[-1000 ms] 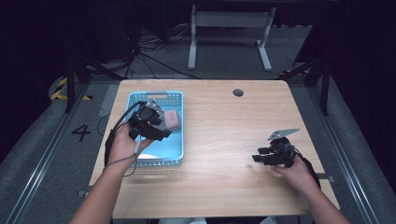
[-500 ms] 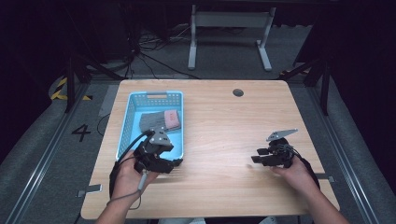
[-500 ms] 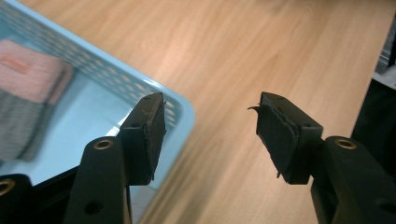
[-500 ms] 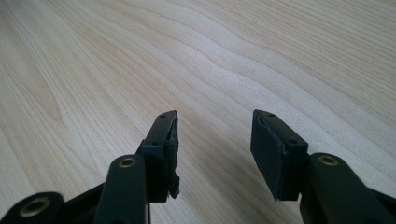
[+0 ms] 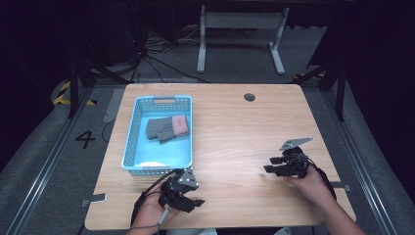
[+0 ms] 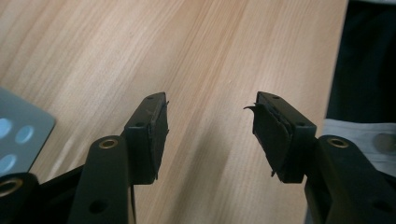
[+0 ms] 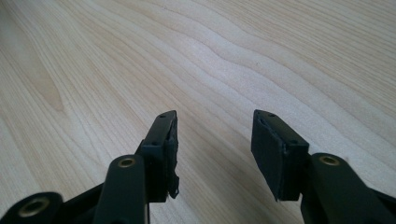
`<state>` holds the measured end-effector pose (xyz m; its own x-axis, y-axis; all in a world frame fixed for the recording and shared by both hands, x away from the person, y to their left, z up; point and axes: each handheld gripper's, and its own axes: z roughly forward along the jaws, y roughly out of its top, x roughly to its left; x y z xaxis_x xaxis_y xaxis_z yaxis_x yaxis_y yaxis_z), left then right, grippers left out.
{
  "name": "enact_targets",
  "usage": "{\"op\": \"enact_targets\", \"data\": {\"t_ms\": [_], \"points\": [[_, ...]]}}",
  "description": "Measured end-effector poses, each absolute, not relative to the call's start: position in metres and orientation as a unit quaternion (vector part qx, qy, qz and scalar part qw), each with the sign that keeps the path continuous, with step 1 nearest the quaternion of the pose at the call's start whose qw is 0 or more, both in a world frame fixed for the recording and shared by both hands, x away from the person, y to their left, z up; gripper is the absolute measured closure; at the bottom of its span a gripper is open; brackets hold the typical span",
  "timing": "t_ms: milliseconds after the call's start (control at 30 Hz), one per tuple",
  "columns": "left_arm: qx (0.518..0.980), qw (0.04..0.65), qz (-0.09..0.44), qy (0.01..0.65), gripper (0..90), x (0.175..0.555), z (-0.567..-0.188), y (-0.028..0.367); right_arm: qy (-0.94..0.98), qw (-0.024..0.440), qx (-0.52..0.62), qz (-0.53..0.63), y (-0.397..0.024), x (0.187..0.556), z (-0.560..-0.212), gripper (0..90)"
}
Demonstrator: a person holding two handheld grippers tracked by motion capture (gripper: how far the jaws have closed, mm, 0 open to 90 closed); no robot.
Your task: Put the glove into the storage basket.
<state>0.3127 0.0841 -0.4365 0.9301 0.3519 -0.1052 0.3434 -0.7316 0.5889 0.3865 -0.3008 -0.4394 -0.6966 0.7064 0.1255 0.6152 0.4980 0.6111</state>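
Observation:
A pair of grey gloves (image 5: 169, 128) with a pink cuff lies inside the light blue basket (image 5: 131, 142) on the left half of the wooden table (image 5: 235, 127). My left gripper (image 5: 195, 204) sits low over the table's front edge, just in front of the basket's near right corner. Its jaws stand open over bare wood (image 6: 210, 121) and have just been closing a little, with nothing between them. My right gripper (image 5: 269, 165) rests at the right side of the table, pointing left. It is open above bare wood (image 7: 215, 135), far from the basket.
A round cable hole (image 5: 249, 97) sits near the table's far edge. The basket takes up the left part of the table. Beyond the table stand the legs of a white frame (image 5: 240, 44) on a dark floor with loose cables.
My left gripper has drawn back from above the basket toward the front edge of the table and come down lower. The gloves now show whole in the basket. The right gripper has stayed still.

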Motion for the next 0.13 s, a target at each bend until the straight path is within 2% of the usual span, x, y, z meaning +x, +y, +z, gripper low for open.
{"op": "enact_targets", "data": {"t_ms": [133], "points": [[0.925,0.325,0.006,0.195,43.8,0.3144,-0.4369,0.0824,0.863,0.073,0.382,0.323,-0.301,0.3864,-0.4402,50.4]]}}
